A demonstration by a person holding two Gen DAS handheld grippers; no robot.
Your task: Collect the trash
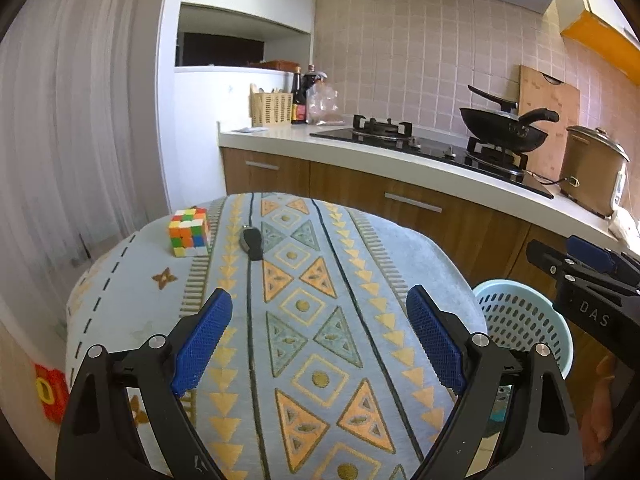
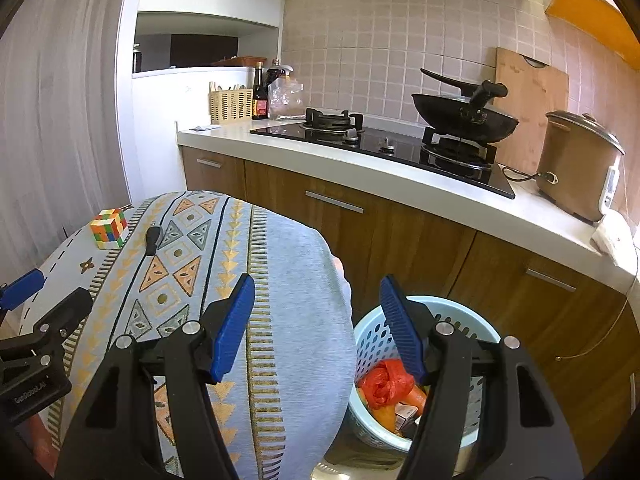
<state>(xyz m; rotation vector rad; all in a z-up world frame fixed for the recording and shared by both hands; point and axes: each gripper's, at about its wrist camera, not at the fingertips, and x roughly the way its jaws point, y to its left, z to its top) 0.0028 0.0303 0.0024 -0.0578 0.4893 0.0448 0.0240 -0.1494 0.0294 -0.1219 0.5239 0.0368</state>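
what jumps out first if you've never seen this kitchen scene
The colourful puzzle cube sits at the far left of the patterned table cloth. Beside the table on the floor, a pale blue basket holds a red plastic bag. A black wok rests on the stove behind.

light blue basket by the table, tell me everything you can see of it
The light blue basket is round, looks plastic, with oval holes all over its wall. It stands upright, lower than the cloth-covered table and beside it, before the wooden cabinets. Inside lie a crumpled red plastic bag, orange pieces and a small carton. The right gripper hangs open above its rim, not touching.
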